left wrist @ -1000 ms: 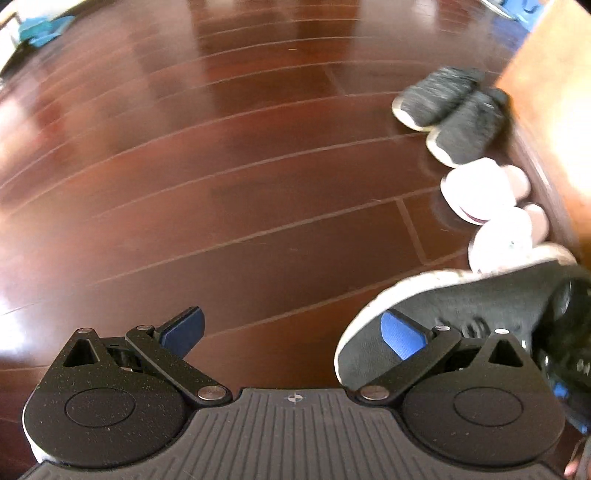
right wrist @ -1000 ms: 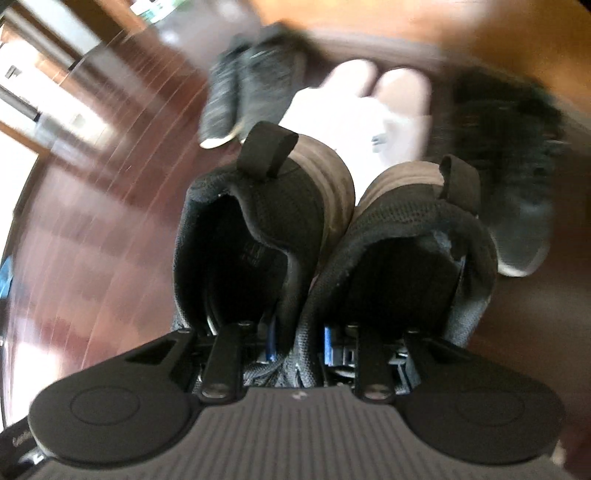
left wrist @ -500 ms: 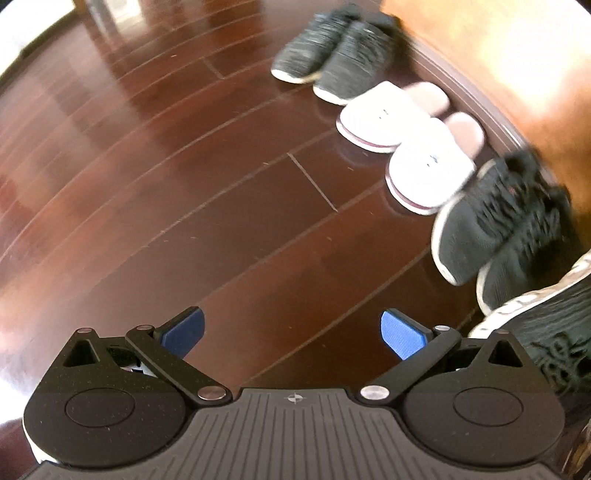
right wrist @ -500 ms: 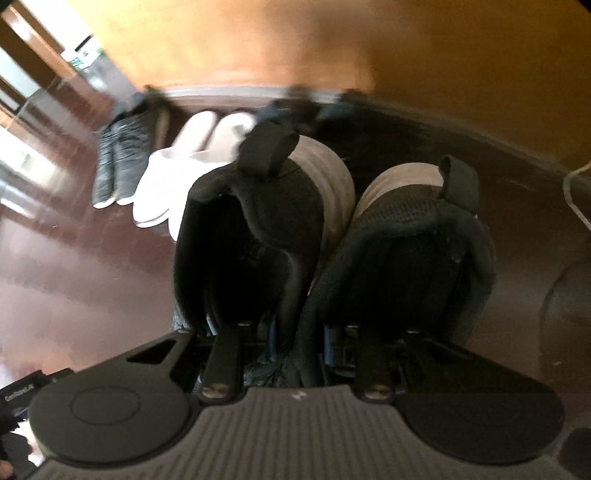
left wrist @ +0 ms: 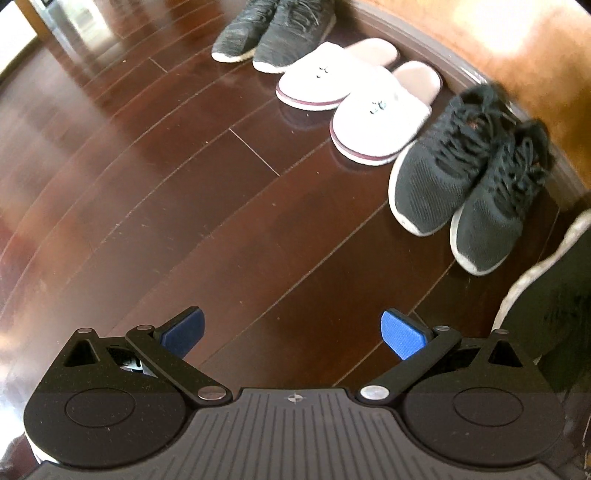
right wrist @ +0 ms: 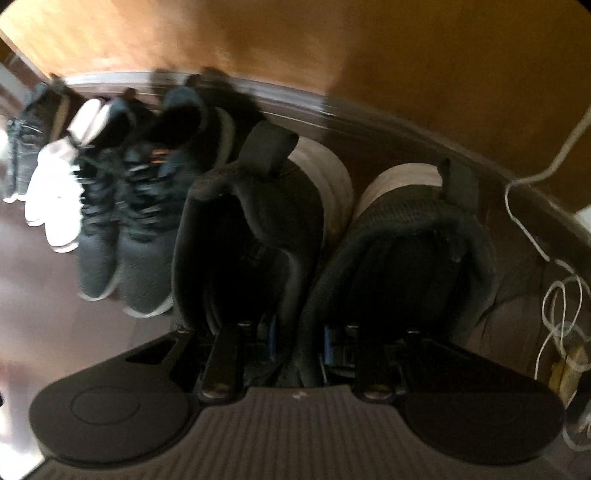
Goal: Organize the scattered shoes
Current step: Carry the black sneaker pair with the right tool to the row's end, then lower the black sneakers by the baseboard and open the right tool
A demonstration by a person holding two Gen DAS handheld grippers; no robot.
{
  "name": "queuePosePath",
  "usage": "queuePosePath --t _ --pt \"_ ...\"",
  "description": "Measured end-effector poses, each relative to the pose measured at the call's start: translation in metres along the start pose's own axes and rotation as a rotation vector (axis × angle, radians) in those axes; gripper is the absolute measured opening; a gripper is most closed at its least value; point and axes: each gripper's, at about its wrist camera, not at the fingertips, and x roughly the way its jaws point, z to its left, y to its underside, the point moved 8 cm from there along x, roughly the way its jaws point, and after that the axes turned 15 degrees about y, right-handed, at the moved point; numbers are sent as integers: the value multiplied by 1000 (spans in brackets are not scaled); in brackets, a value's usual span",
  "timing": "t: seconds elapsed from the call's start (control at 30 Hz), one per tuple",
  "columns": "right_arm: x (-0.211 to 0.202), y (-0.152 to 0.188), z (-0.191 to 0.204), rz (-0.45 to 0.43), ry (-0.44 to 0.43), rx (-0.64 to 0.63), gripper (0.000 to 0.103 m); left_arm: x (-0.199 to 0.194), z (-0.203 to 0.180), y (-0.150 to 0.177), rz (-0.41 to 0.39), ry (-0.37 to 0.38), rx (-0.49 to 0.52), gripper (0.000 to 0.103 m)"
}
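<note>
My right gripper (right wrist: 297, 339) is shut on a pair of black slip-on sneakers (right wrist: 255, 229), pinching their inner collars together; the heels with pull tabs point away toward the wall. My left gripper (left wrist: 291, 330) hangs open over bare floor. Along the wall stand, in a row, grey knit sneakers (left wrist: 273, 33), white slippers (left wrist: 354, 96) and black laced sneakers (left wrist: 469, 170). The held pair's white sole edge (left wrist: 532, 273) shows at the right of the left wrist view. In the right wrist view the laced sneakers (right wrist: 122, 221) lie just left of the held pair.
Dark wooden floor (left wrist: 147, 184) spreads to the left. An orange-brown wall with a dark baseboard (right wrist: 332, 107) runs behind the shoes. White cables (right wrist: 554, 277) lie on the floor at the right, near the baseboard.
My left gripper swung right, bringing the whole shoe row into view. My right gripper carried the black pair rightward along the wall, past the laced sneakers; its grip is unchanged.
</note>
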Motion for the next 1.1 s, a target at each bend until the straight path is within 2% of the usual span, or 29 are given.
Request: queuePosePath --t 0.3,0.53,0.73,0.97,1.1 --pt "33 -14 3 51 -3 62 25 12 -12 -1 17 18 22 103" --pt "46 -28 13 65 -22 43 25 17 -19 -10 11 42 6 103" --pt "53 -30 8 72 -29 120 26 18 -19 -20 8 58 1 103" --pt "50 -26 -6 60 22 177 45 15 -5 -28 17 54 -31 103" --pt "40 -22 -13 41 48 188 61 12 6 -32 31 51 -53 103"
